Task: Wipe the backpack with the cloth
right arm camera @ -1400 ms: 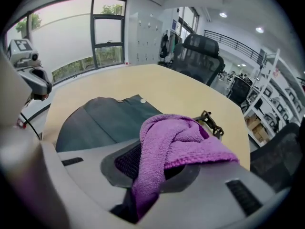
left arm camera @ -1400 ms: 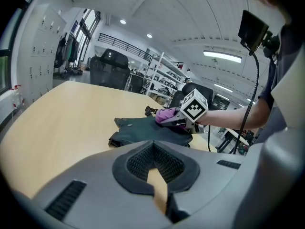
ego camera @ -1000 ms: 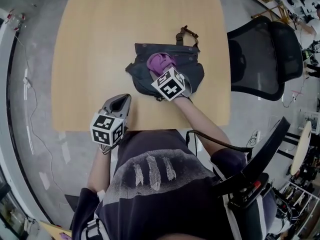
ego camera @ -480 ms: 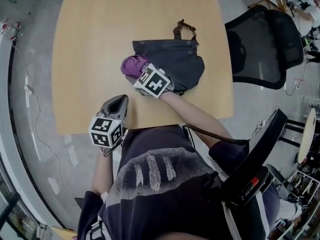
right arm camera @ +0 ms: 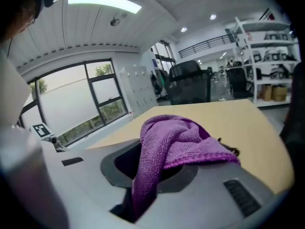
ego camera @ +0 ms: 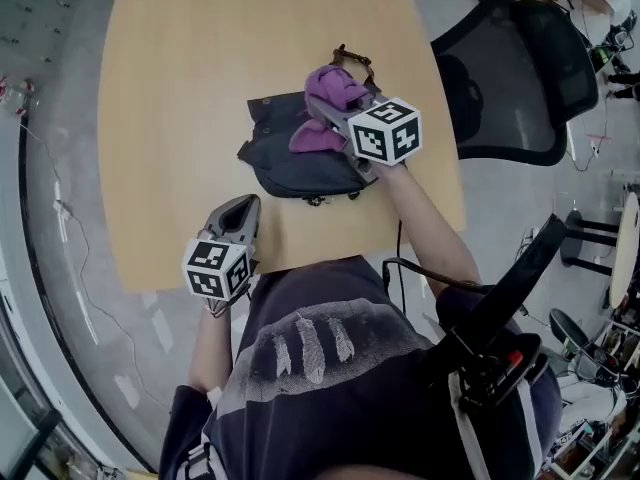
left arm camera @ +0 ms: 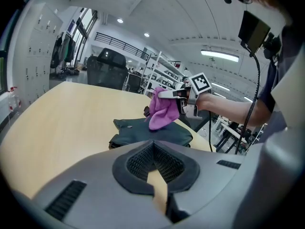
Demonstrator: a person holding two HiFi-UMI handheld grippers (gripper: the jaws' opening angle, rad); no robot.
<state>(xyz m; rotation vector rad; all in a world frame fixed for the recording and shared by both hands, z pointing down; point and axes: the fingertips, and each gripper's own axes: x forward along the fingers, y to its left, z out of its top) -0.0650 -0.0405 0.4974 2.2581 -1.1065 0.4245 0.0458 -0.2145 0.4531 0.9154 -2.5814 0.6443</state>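
A dark grey backpack (ego camera: 298, 160) lies flat on the wooden table (ego camera: 170, 98), its strap toward the far edge. My right gripper (ego camera: 330, 111) is above the backpack's far right part, shut on a purple cloth (ego camera: 328, 98) that bunches over its jaws and hangs down. In the left gripper view the cloth (left arm camera: 161, 111) dangles just over the backpack (left arm camera: 151, 134). The right gripper view shows the cloth (right arm camera: 177, 140) draped across the jaws. My left gripper (ego camera: 238, 211) rests at the table's near edge, shut and holding nothing, well short of the backpack.
A black mesh office chair (ego camera: 512, 76) stands close to the table's right side. The table's left half (ego camera: 150, 168) is bare wood. A cable (ego camera: 440, 280) runs by the person's right arm. Shelving and another chair (left arm camera: 106, 69) show in the background.
The right gripper dragged the cloth to the backpack's left edge, then came back to the right and far side and rose, so the cloth hangs. The left gripper stayed put.
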